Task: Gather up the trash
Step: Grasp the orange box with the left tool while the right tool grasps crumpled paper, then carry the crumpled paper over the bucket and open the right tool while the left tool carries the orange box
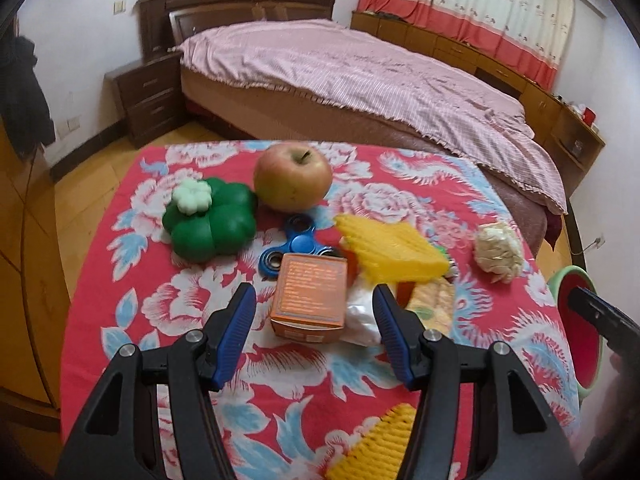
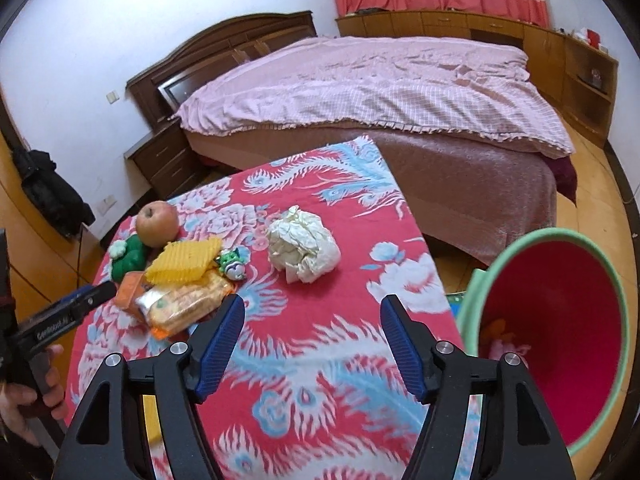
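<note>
Both hand-held grippers, left (image 1: 314, 312) and right (image 2: 312, 322), spread and empty; crumpled paper (image 2: 303, 249) at twelve o'clock on worktop (image 2: 320, 360), bin (image 2: 556, 364) at three o'clock holding little, most trash apparently uncollected.

Both the left gripper (image 1: 314, 312) and the right gripper (image 2: 312, 322) are spread wide, holding nothing

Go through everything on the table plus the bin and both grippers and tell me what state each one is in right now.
Left gripper: open, holds nothing, fingers either side of the orange box.
Right gripper: open, holds nothing.
Orange box: closed, lying flat.
Paper ball: crumpled, lying apart from the pile.
Yellow foam net: resting on the pile.
Snack packet: sealed, lying flat.
Apple: whole.
Bin: open, beside the table.
</note>
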### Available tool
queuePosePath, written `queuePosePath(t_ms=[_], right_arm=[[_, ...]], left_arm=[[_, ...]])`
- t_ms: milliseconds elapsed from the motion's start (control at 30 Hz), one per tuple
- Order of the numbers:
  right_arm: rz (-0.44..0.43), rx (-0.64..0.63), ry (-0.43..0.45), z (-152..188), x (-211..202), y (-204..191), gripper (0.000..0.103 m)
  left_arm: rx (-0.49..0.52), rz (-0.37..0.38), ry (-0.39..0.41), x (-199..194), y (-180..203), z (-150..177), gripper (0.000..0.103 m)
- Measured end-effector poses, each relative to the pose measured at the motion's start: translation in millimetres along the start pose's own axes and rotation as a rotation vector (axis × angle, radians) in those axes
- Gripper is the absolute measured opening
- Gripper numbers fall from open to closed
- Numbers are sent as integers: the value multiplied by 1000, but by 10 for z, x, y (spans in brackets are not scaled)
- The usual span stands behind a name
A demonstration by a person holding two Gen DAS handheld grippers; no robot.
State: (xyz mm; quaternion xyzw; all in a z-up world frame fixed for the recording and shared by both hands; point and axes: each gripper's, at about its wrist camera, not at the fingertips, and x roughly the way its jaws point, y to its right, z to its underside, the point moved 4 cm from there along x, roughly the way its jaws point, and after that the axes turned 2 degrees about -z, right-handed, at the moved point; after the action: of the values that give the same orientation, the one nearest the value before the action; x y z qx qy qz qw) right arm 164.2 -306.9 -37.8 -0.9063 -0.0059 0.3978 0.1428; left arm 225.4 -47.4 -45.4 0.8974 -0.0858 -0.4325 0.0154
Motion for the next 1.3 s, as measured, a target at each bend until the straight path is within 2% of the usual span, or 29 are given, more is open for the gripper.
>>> queuePosePath(t_ms=[367,633,667,700,733,800,833,867,1000,1300], right_arm=[[52,-20,-38,-197,589,31,76],[51,-38,-63,-206,849,22,76],[44,-29,-68,-195,869,28,71],[36,-25,-72,-188,882,25,55],[27,-23,-80,-175,896,25,46],[19,-29,-79,-168,900,10,38],[18,-38,-77,-163,890,-4,34],[17,-49,-73,-160,874,-21,27],[2,-52,-50,-155,768,-38,21],[-25,-97,15,-74,359,-176,19]], left_arm=[[-33,31,-38,311,-40,52,61],[-40,40,-23,342,-32,52,61],[-47,42,-23,342,-41,56,61],[-54,45,-25,356,-43,56,60],[-64,50,-27,360,-54,60,60],[-79,55,-27,354,-81,64,56],[-82,55,-27,350,-93,62,51],[-87,59,-30,347,-102,63,50],[-102,81,-22,292,-128,74,50],[-58,79,67,-84,-35,64,50]])
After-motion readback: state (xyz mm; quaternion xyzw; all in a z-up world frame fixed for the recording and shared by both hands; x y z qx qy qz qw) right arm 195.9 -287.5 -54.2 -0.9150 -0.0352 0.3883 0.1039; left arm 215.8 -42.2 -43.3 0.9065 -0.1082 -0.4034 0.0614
